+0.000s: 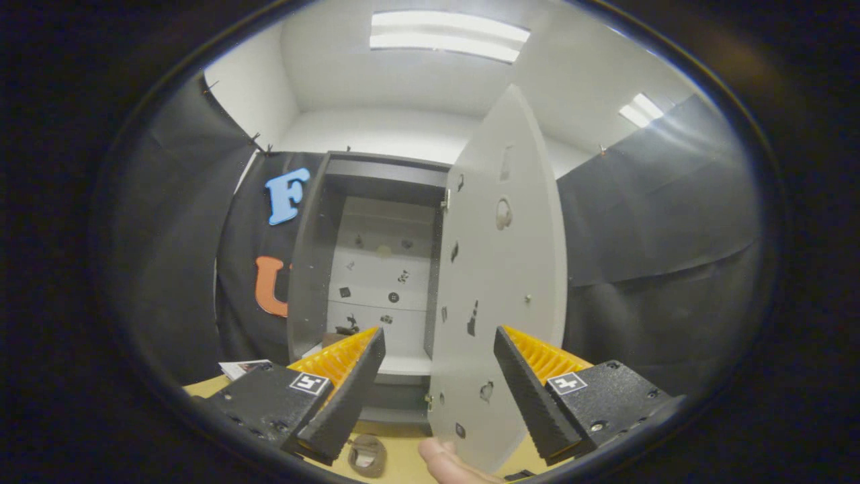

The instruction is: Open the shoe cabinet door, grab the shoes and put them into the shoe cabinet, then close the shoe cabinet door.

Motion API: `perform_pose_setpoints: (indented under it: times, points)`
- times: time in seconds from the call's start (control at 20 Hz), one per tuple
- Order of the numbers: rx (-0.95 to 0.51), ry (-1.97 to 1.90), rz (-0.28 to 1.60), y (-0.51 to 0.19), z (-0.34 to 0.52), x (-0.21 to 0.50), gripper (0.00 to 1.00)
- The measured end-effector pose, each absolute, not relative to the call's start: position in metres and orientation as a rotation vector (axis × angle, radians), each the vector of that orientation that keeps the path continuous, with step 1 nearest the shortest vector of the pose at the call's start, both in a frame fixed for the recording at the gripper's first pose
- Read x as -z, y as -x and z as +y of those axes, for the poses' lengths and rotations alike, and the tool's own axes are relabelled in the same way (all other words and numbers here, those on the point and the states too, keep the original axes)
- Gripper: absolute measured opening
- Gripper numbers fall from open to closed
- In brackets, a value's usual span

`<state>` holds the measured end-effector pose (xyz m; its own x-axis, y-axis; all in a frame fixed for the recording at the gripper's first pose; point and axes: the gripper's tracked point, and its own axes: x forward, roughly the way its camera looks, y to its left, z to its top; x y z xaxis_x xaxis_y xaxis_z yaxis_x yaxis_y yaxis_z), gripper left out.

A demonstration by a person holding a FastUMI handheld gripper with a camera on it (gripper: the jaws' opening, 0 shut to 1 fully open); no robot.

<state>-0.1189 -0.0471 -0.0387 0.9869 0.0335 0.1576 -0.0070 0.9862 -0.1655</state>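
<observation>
Spread, empty jaws (440, 376) straddle the open cabinet door's (500, 282) near edge, the shoe (366, 457) lying low left below them.

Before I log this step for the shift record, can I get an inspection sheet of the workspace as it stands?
Surface: tan floor below the fingers, bare around the shoe.
Job's things: grey shoe cabinet ahead, pale shelves inside dotted with small dark stickers; its light grey door swung open, edge-on between the fingers; brown shoe on the floor near the left finger.
Clutter: printed paper on the floor beside the cabinet.
Grippers: gripper open, fingers either side of the door's lower edge, not pressing it; a fingertip below the door.
Cables: nothing seen.
Surroundings: black cloth wall, white ceiling with light panels.
</observation>
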Motion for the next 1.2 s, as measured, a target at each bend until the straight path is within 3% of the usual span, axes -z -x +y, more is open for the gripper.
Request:
perform_pose_setpoints:
  times: [0.7, 1.2]
  points:
    - [-0.197, 0.067, 0.166, 0.06, 0.058, 0.22, 1.0]
    - [-0.245, 0.149, 0.495, 0.018, 0.059, 0.423, 1.0]
